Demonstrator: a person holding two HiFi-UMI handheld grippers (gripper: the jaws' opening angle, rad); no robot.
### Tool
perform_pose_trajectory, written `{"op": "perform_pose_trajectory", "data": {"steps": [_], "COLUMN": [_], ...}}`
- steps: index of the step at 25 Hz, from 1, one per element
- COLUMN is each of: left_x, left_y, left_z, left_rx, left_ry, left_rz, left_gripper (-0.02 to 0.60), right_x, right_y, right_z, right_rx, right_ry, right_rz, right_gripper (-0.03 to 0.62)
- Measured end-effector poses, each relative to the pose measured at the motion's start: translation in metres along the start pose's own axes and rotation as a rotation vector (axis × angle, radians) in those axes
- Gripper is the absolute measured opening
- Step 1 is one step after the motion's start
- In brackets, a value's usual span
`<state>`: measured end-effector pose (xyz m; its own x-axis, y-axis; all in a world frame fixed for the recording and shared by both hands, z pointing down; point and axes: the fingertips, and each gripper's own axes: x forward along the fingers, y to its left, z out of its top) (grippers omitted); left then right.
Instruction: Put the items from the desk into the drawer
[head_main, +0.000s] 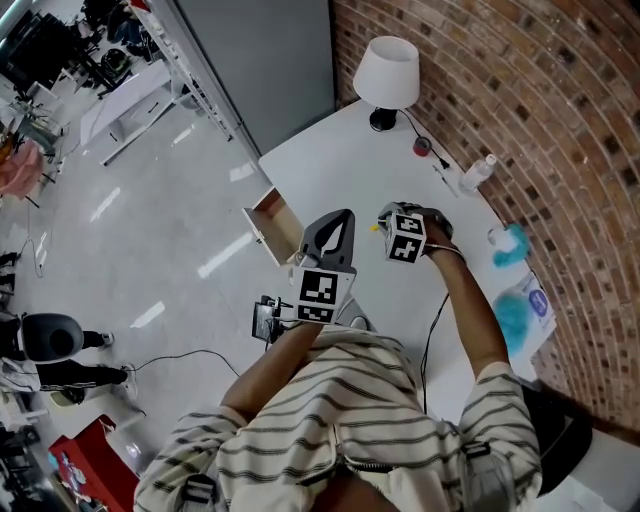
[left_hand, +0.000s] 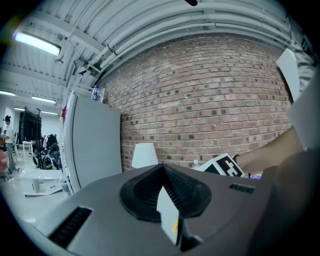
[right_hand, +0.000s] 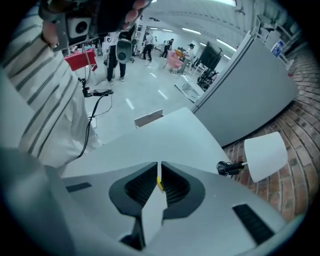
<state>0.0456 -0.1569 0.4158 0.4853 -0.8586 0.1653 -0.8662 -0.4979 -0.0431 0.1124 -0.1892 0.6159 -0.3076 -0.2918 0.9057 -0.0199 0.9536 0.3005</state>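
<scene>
"Where are the desk things just now?"

"Strung along the brick-wall side of the white desk (head_main: 340, 170); a clear bottle (head_main: 481, 171) stands near a small red thing (head_main: 422, 146); further along lies a blue fluffy thing (head_main: 512, 246), then a second blue one (head_main: 515, 318) against a white packet (head_main: 541, 305); the drawer (head_main: 272, 228) stands pulled out at the desk's opposite edge, well apart from all of them."

"And the claws?"

"The right gripper (head_main: 388, 222) tips steeply down over the middle of the desk; its jaws are drawn together to a bare slit; a sliver of yellow (right_hand: 159, 184) shows in that slit, but whether it is pinched there or lies beneath I cannot tell. The left gripper (head_main: 340, 220) is just beside it on the drawer side, held about level; its jaws meet at the tips with nothing between them."

"What else is round about?"

"A lamp (head_main: 388, 75) with a white shade stands at the desk's corner by the brick wall (head_main: 560, 120); the person wears a striped shirt (head_main: 350, 420); a grey partition (head_main: 260, 60) rises behind the desk; a black cable (head_main: 180, 358) trails over the pale floor (head_main: 130, 230)."
</scene>
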Motion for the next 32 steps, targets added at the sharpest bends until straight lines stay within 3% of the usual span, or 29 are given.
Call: {"op": "perform_pose_trajectory", "data": {"steps": [10,18,32], "left_x": [0.001,0.003,0.006], "left_y": [-0.008,-0.011,-0.002], "left_z": [-0.008,-0.012,-0.016], "left_rx": [0.004,0.019,0.034], "left_ry": [0.026,0.038,0.054], "left_rz": [-0.031,-0.041,-0.003], "left_gripper": [0.008,0.008,0.008], "right_x": [0.024,0.053,0.085], "right_y": [0.009,0.030,0.032], "right_z": [-0.025,-0.051,-0.077], "right_rx": [-0.132,-0.192,-0.291], "right_ry": [0.046,0.067,0.115], "right_rz": [0.113,0.249,0.326], "right_gripper": [0.014,0.066,0.101]}}
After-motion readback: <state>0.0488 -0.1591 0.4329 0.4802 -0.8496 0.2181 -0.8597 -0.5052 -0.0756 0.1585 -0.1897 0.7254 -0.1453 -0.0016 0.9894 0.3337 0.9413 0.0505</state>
